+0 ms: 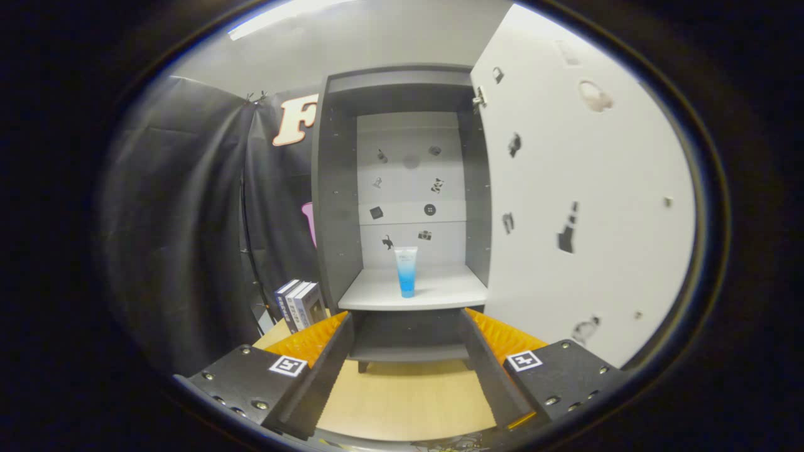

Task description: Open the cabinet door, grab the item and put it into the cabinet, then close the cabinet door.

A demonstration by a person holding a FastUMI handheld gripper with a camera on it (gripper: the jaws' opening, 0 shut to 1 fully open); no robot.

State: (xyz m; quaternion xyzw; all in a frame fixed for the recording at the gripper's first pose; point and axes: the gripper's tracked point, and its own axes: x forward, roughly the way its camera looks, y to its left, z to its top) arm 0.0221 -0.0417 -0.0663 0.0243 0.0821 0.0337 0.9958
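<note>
tube placed, door not yet shut

the blue tube is stood upright on the cabinet shelf, near its front edge; the gripper is spread and empty, and the tube could be toppled if the open door is swung hard.

gripper is just hanging level with its two fingers spread wide apart, nothing pinched between them at all
</note>
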